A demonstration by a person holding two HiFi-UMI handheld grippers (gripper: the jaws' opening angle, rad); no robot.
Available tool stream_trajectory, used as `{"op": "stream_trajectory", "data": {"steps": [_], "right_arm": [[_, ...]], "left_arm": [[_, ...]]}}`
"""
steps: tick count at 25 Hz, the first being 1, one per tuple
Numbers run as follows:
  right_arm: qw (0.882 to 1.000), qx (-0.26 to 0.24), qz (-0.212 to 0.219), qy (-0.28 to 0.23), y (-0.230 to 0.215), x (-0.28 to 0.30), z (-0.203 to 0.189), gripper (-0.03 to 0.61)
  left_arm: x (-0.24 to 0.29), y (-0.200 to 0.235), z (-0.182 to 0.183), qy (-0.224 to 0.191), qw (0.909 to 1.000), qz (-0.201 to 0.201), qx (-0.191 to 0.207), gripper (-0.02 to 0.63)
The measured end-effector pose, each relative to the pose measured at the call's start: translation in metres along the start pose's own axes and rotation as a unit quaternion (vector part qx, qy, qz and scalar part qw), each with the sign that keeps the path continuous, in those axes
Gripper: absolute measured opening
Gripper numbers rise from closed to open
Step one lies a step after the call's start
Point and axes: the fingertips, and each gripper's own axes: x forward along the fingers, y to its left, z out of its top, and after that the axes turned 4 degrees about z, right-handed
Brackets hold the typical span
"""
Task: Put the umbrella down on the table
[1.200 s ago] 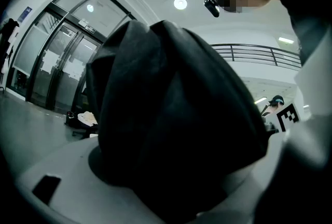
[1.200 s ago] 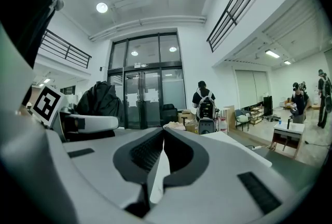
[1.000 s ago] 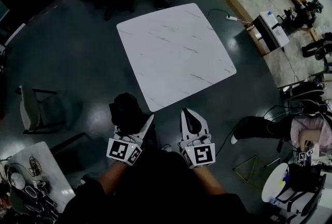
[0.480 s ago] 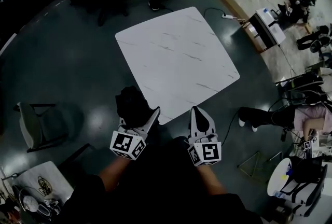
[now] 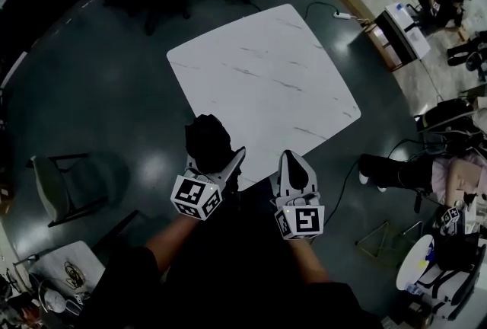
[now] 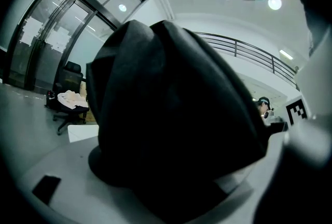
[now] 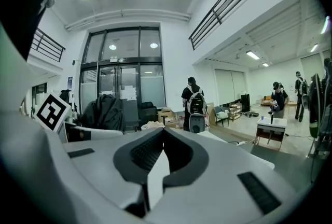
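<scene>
Right, umbrella: I see the black folded fabric umbrella (image 5: 207, 143) bunched in my left gripper, filling its view (image 6: 171, 124).
Place: from the head view it overlaps the near edge of the white marble-patterned square table (image 5: 259, 68); I cannot tell whether it touches.
Left gripper (image 5: 230, 164): jaws clamped on the umbrella.
Right gripper (image 5: 293, 164): just beside the left, jaw tips met with nothing between them (image 7: 162, 134).
Around: dark glossy floor (image 5: 114, 91), grey chair (image 5: 57, 186) off left.
</scene>
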Motion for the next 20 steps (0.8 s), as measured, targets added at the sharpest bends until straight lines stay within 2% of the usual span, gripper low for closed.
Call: {"op": "stream_trajectory", "data": {"steps": [13, 18, 20], "right_arm": [[0.998, 0.024, 0.048, 0.016, -0.07, 0.093, -0.029, 0.015], [0.995, 0.072, 0.059, 0.031, -0.09, 0.127, -0.042, 0.015], [0.995, 0.071, 0.061, 0.033, -0.1, 0.143, -0.042, 0.015]], "left_arm": [[0.121, 0.031, -0.042, 0.09, 0.9951, 0.04, -0.011, 0.362], [0.162, 0.046, -0.076, 0.15, 0.9875, 0.046, 0.006, 0.362], [0.18, 0.052, -0.091, 0.176, 0.9833, 0.04, 0.024, 0.362]]}}
